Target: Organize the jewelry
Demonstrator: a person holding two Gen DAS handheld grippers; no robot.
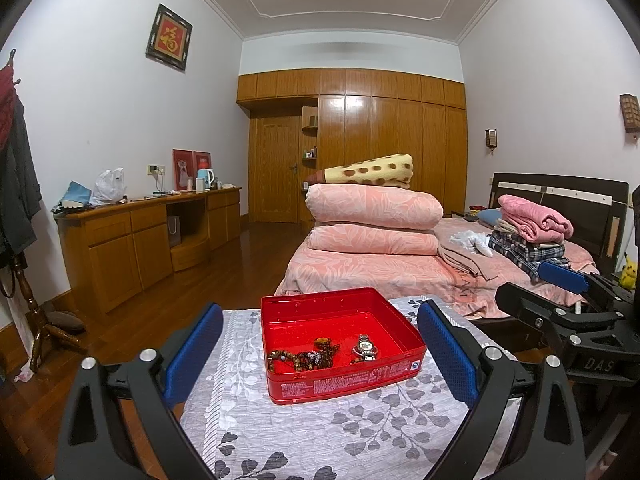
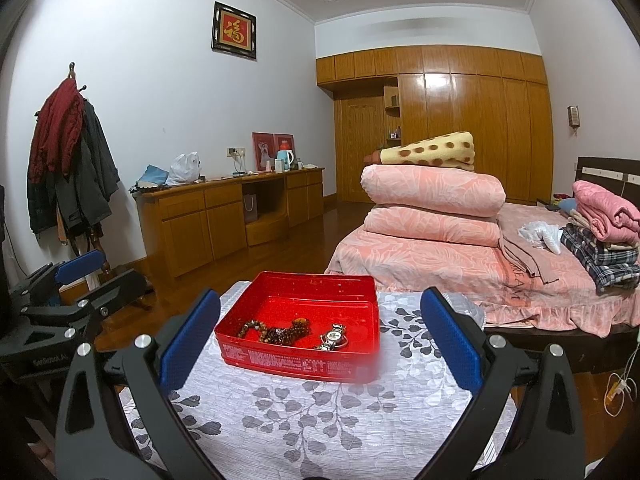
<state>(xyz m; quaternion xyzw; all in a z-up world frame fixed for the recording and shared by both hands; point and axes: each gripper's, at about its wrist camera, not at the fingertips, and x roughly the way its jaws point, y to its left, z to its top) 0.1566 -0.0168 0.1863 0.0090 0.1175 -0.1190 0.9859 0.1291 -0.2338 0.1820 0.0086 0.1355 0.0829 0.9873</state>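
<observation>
A red tin box sits on a small table under a leaf-print cloth. Inside it lie a string of brown beads and a silver wristwatch. My left gripper is open, its blue pads held wide on either side of the box, nothing between them. My right gripper is open too, straddling the box from the near side. Each gripper shows in the other's view, the right gripper on the right edge and the left gripper on the left.
A bed with folded pink quilts and stacked clothes stands just behind the table. A wooden dresser lines the left wall, a coat rack hangs with coats, and a wooden wardrobe fills the far wall. Dark wood floor lies between.
</observation>
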